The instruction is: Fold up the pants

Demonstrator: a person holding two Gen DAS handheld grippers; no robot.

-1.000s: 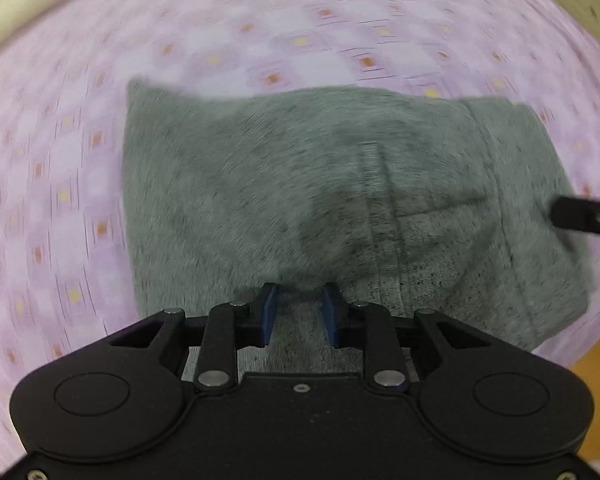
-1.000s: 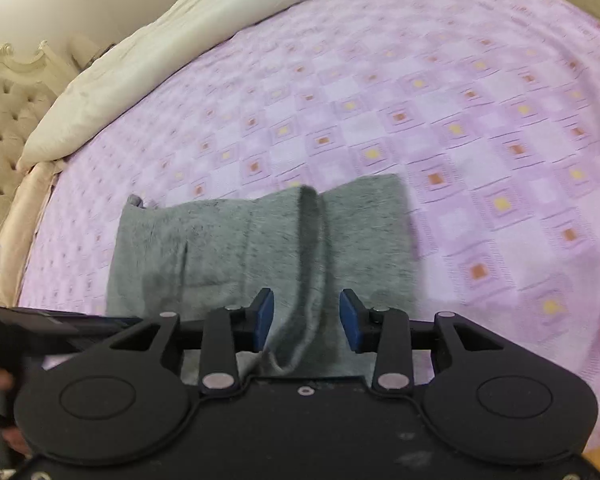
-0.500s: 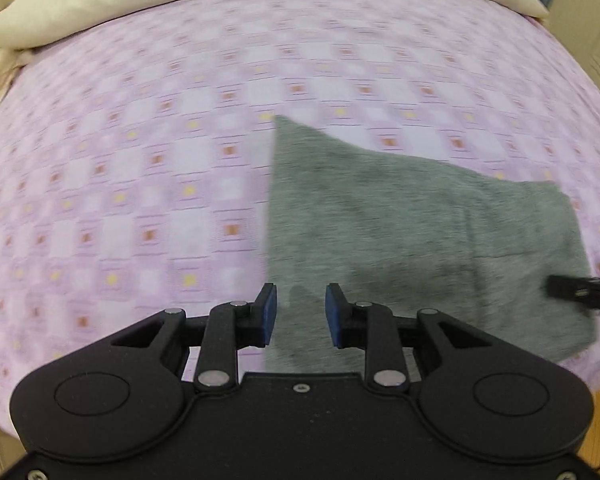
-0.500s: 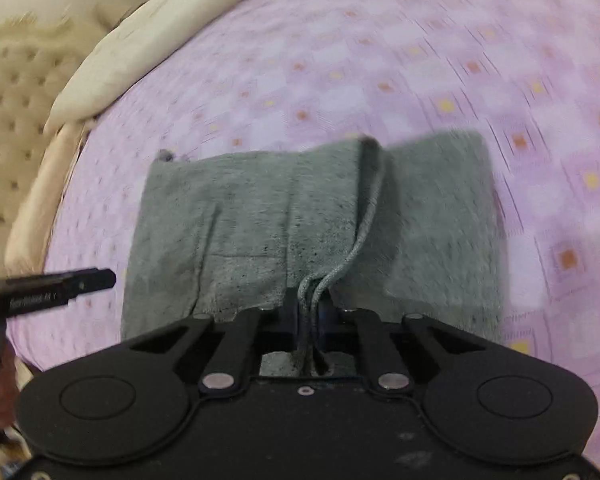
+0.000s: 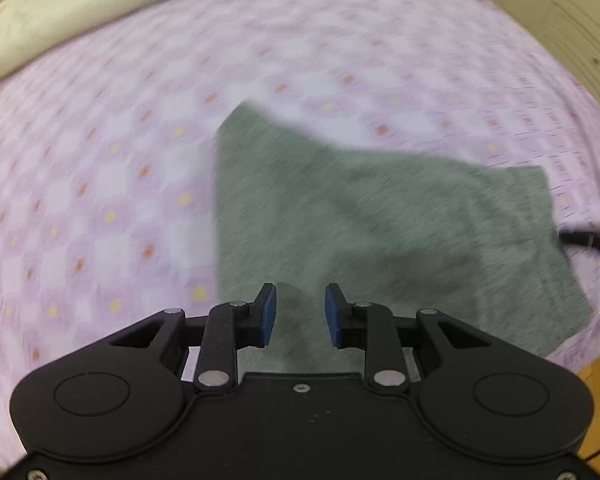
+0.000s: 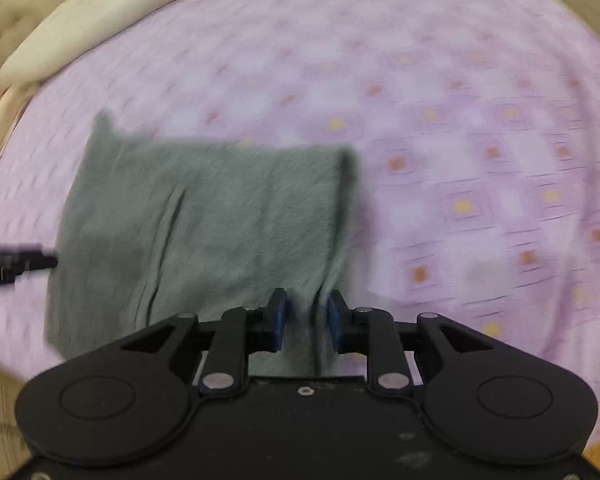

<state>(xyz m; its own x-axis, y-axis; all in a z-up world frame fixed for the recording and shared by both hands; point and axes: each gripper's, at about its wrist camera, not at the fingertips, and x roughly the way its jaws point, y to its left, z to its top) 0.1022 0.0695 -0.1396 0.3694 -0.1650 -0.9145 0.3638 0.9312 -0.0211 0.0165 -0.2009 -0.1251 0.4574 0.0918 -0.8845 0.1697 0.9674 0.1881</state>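
Blue pads on your right gripper are opening, with a raised ridge of the grey pants between them but no longer pinched; your left gripper hangs part-open over the near edge, holding nothing. The pants lie folded into a compact block on the lilac checked bedspread, near its front edge. Lift both tongs straight clear so that ridge drops flat, then press out the crease. No legible writing or brand shows.
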